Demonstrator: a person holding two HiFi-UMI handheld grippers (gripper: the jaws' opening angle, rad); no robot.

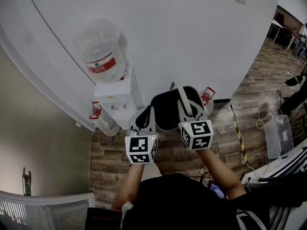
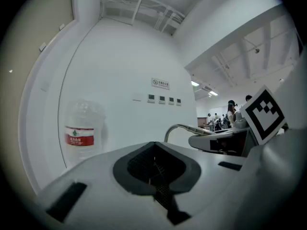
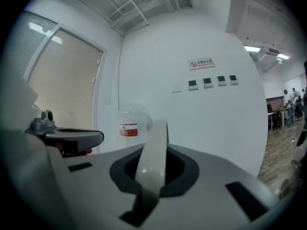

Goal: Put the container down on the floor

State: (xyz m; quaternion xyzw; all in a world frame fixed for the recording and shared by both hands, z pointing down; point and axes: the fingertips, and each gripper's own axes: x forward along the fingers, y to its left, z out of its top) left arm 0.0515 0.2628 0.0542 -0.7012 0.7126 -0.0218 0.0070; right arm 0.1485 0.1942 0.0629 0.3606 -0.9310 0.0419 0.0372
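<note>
A dark, round container (image 1: 165,113) hangs above the wood floor, seen from above. Its pale grey handle (image 1: 183,98) arches over it. My right gripper (image 1: 186,108) is shut on that handle; in the right gripper view the handle (image 3: 153,150) rises out of the closed jaws. My left gripper (image 1: 145,117) sits just left of the container, shut, with nothing between its jaws. The left gripper view shows the handle (image 2: 181,127) and the right gripper's jaws (image 2: 218,140) at the right. The container's body is hidden in both gripper views.
A white water dispenser (image 1: 118,102) with a clear bottle (image 1: 102,49) stands against the white wall ahead. Red-capped jugs (image 1: 96,111) (image 1: 207,95) sit on the floor either side. Cables, a clear box (image 1: 278,135) and yellow-black tape (image 1: 238,134) lie to the right.
</note>
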